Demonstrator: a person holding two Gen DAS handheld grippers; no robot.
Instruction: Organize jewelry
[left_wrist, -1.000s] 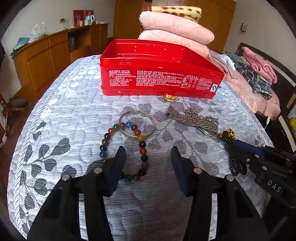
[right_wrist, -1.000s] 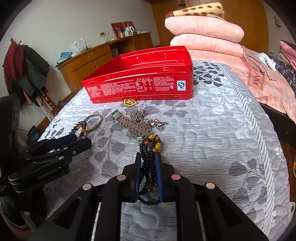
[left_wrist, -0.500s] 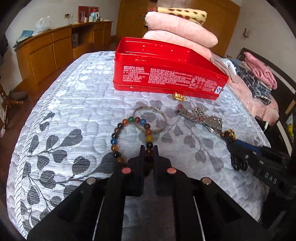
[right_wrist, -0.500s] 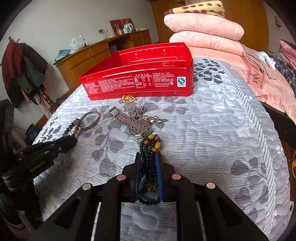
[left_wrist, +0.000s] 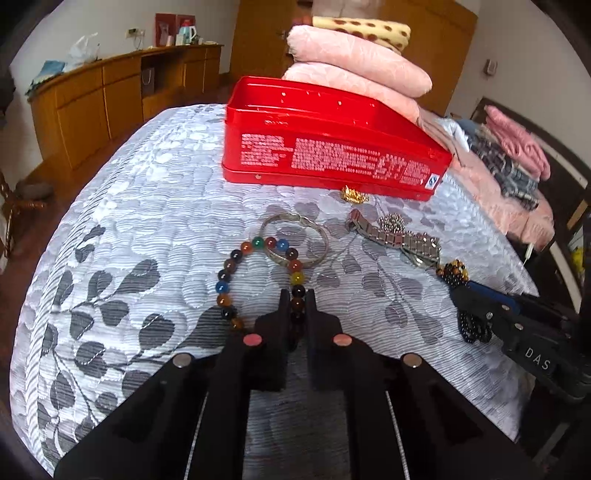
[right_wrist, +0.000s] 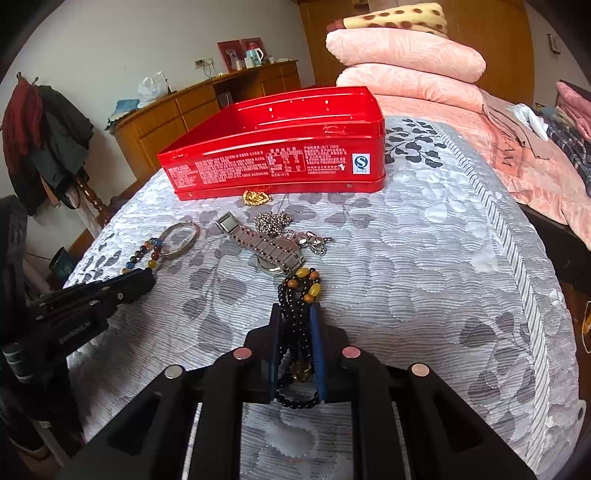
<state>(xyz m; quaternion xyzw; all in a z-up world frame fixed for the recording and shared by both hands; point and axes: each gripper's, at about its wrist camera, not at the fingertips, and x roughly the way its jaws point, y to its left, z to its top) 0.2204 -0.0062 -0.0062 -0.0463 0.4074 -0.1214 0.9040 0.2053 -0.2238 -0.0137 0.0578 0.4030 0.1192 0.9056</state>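
Observation:
An open red tin box (left_wrist: 332, 147) (right_wrist: 280, 155) stands on the grey leaf-patterned bedspread. In front of it lie a silver bangle (left_wrist: 295, 240) (right_wrist: 183, 238), a metal watch (left_wrist: 399, 238) (right_wrist: 266, 247), a ball chain (right_wrist: 273, 221) and a gold trinket (left_wrist: 354, 194) (right_wrist: 256, 197). My left gripper (left_wrist: 296, 295) is shut on the near side of a multicoloured bead bracelet (left_wrist: 236, 273) (right_wrist: 147, 254). My right gripper (right_wrist: 294, 312) is shut on a black bead necklace (right_wrist: 295, 295) (left_wrist: 469, 325) with amber beads, which lies on the bed.
Folded pink quilts (left_wrist: 354, 70) (right_wrist: 406, 62) are stacked behind the box. Clothes (left_wrist: 509, 162) lie on the right of the bed. A wooden sideboard (left_wrist: 110, 99) runs along the far wall, and coats (right_wrist: 44, 129) hang on a stand at the left.
My left gripper's jaws closed from wide open onto the bead bracelet's near side. The right gripper kept its grip on the black necklace and stayed put.

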